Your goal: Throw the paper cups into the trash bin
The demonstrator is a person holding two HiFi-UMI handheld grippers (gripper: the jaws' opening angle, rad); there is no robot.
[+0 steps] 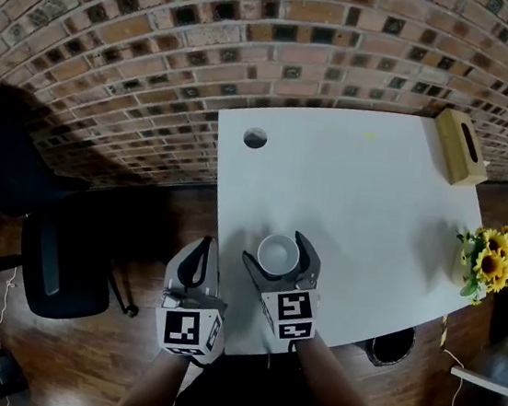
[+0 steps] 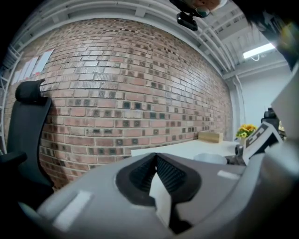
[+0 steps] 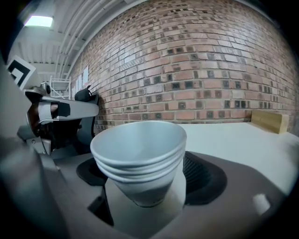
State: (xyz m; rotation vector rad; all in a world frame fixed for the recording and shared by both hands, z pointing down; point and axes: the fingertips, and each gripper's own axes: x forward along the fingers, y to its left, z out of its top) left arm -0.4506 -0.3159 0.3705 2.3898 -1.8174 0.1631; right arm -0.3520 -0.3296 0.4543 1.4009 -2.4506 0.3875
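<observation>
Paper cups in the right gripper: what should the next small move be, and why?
Probably carry them rightward to what looks like the bin below the table's front edge. The right gripper clasps the nested paper cups near that edge; the left gripper is shut and empty.

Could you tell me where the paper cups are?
Head view: the paper cups sit stacked in the right gripper, at the near edge of the white table.

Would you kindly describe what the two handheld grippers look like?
The left gripper and right gripper match: grey moulded bodies with curved jaws lined by black ribbed pads. Each carries a white cube printed with black square markers, and no cables show.
</observation>
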